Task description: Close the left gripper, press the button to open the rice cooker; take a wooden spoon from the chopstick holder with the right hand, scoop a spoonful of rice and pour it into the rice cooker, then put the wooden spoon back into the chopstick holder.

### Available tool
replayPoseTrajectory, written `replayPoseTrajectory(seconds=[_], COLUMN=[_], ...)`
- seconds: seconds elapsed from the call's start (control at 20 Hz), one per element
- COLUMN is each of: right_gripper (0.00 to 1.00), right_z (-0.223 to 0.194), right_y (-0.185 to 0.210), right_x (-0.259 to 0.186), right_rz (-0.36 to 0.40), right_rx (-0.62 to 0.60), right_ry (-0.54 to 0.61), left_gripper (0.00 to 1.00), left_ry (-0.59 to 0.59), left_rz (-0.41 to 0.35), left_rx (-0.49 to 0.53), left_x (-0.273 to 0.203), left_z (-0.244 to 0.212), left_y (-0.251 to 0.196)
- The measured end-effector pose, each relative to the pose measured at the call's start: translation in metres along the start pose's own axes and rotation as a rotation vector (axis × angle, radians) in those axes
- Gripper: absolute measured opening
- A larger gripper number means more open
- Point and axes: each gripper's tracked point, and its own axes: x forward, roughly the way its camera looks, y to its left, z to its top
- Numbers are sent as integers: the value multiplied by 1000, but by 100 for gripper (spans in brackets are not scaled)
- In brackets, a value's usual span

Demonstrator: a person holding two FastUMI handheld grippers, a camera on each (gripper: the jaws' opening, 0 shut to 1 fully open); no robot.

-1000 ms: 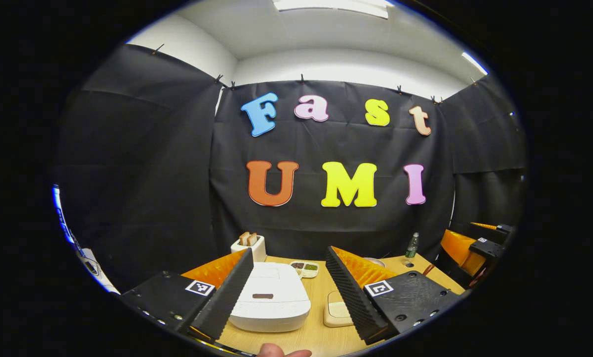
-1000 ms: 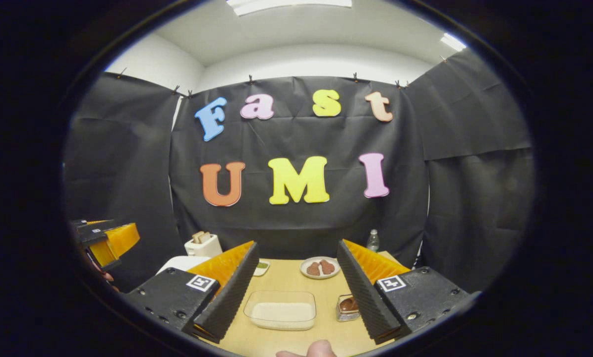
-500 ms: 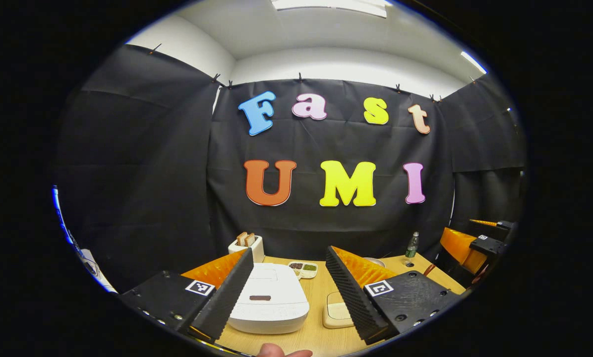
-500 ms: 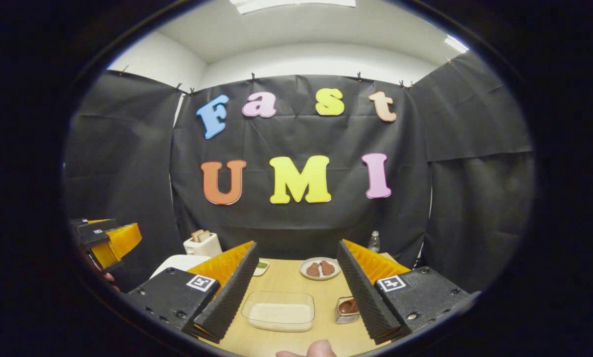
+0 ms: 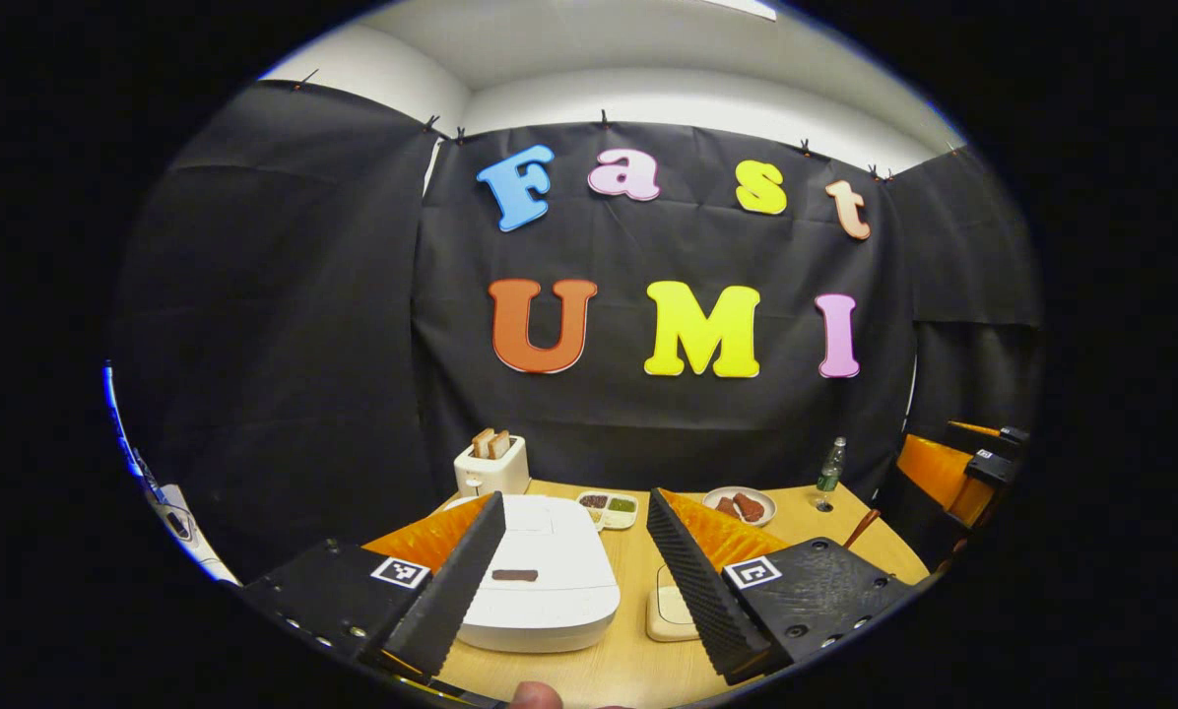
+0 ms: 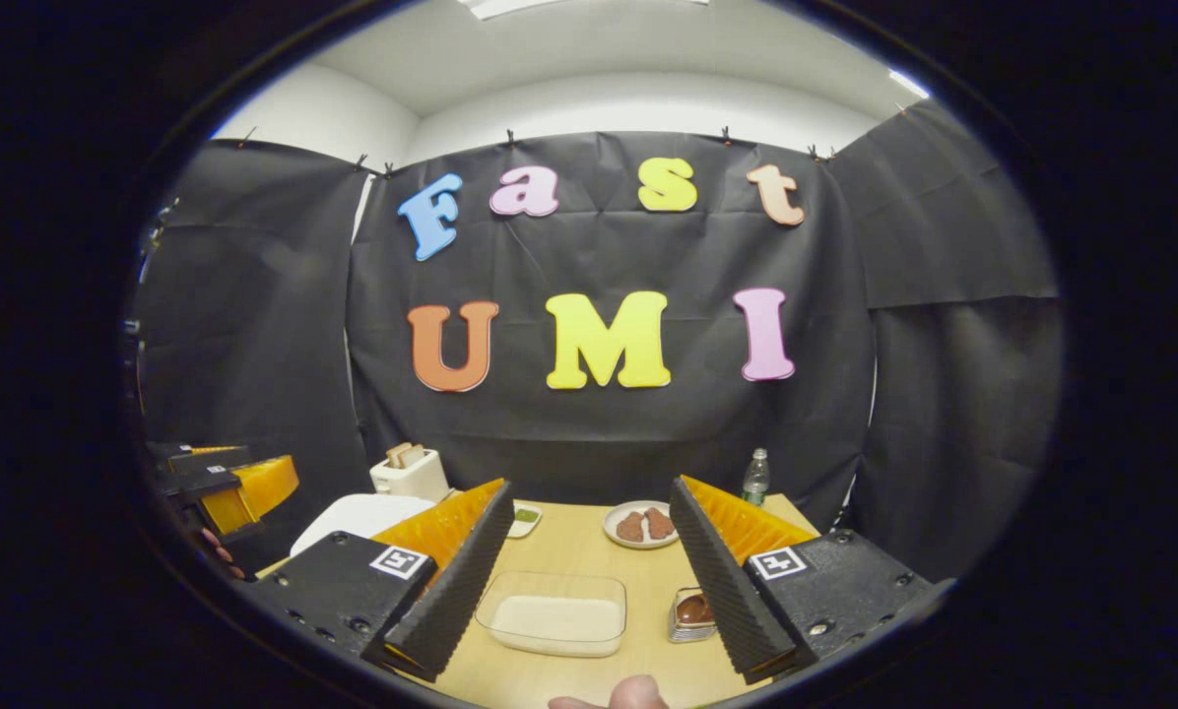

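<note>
Black cloth hangs behind a wooden surface (image 5: pixel 638 630) that carries everything in the booth. In the left gripper view, the left hand-held gripper (image 5: pixel 574 561) hovers above the near edge with its two ribbed fingers spread wide apart, holding nothing. Between and below those fingers sits the white rice cooker (image 5: pixel 540 581), its lid down; the dark button (image 5: pixel 514 575) on the front of the lid lies close to the left finger, with no contact visible. Just right of the cooker, a pale shallow container (image 5: pixel 670 615) is half hidden by the right finger. Behind the cooker stand a white toaster (image 5: pixel 491 467) with bread in its slots, a small divided dish (image 5: pixel 608 508), a plate of brown pieces (image 5: pixel 740 506) and a clear bottle (image 5: pixel 825 473). A thin brown handle at the far right edge (image 5: pixel 860 529) may be the wooden spoon, though it is too small to be sure.

In the right gripper view, the right hand-held gripper (image 6: pixel 589 576) is likewise wide open and empty. Between its fingers rests a clear tray of white rice (image 6: pixel 555 615), and a small metal holder (image 6: pixel 692 611) with something brown inside stands just beside the right finger. The rice cooker (image 6: pixel 353 517) shows at the left, behind the left finger. A fingertip (image 6: pixel 633 694) peeks in at the bottom edge.
</note>
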Motion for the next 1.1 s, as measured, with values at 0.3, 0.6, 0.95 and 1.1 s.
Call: replayPoseTrajectory(seconds=[0.3, 0.6, 0.95, 1.1], right_gripper=[100, 100, 100, 100], right_z=[-8, -18, -37, -45], right_y=[-21, -41, -57, -67], right_x=[33, 58, 74, 80], right_rz=[5, -19, -35, -49], right_rx=[18, 55, 71, 69], right_ry=[11, 32, 71, 88], left_gripper=[57, 28, 0, 0], left_ry=[184, 342, 522, 593], left_rz=[8, 15, -21, -2], left_rx=[22, 4, -123, -153], left_x=[34, 69, 106, 116], left_z=[-36, -68, -122, -145], left_y=[17, 39, 55, 64])
